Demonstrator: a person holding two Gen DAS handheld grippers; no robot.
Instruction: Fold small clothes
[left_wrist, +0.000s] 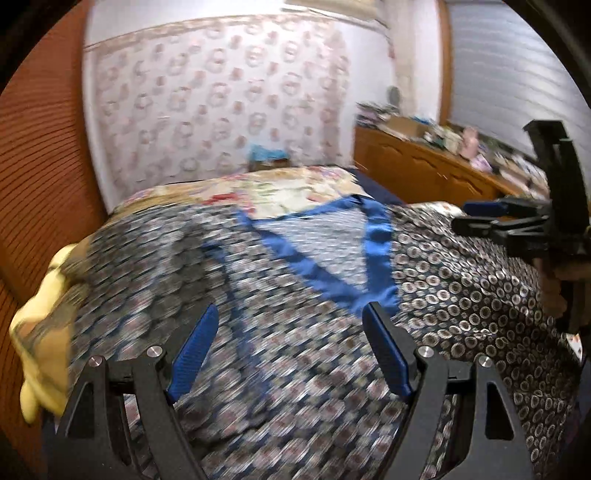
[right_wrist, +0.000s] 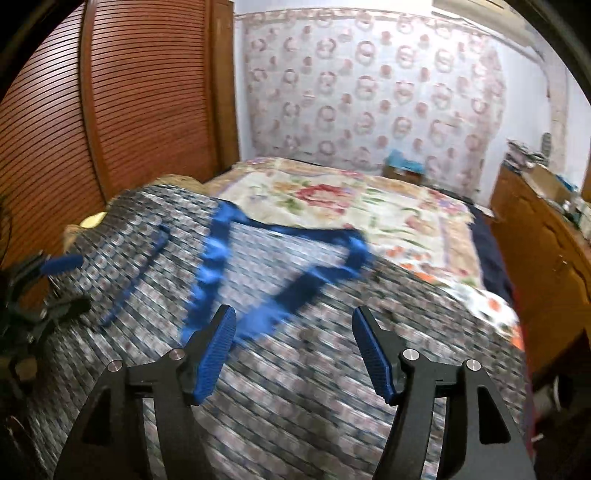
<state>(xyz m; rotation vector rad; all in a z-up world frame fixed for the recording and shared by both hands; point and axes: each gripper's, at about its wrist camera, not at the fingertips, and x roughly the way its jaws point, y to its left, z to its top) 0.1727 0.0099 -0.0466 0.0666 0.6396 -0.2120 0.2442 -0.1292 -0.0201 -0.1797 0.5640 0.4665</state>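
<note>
Now, from the left wrist view, the left tool (left_wrist: 290, 325) hangs above the patterned garment (left_wrist: 461, 273), which is spread out flat on the bed (left_wrist: 295, 184). Its two blue pads are wide apart and hold nothing. The garment is dark with little rings all over, and it has a shiny blue collar (left_wrist: 376, 236) shaped like a V. The collar lies just past the tips of the left tool. The picture is smeared, so small folds are hard to see. The right tool (left_wrist: 480, 216) shows far off to the side of the collar, but this view cannot tell how far apart its pads are.

Next, from the right wrist view, the right tool (right_wrist: 294, 325) also hangs above the garment (right_wrist: 332, 369), close to the point of the blue collar (right_wrist: 218, 254). Its pads are wide apart too, with nothing between them.

The cloth looks thin, soft and light, so it will likely flop and bend easily. The shiny collar may be slippery. A good place to pinch is probably an outer edge or a shoulder beside the collar, one tool on each side, so it lifts evenly.
</note>
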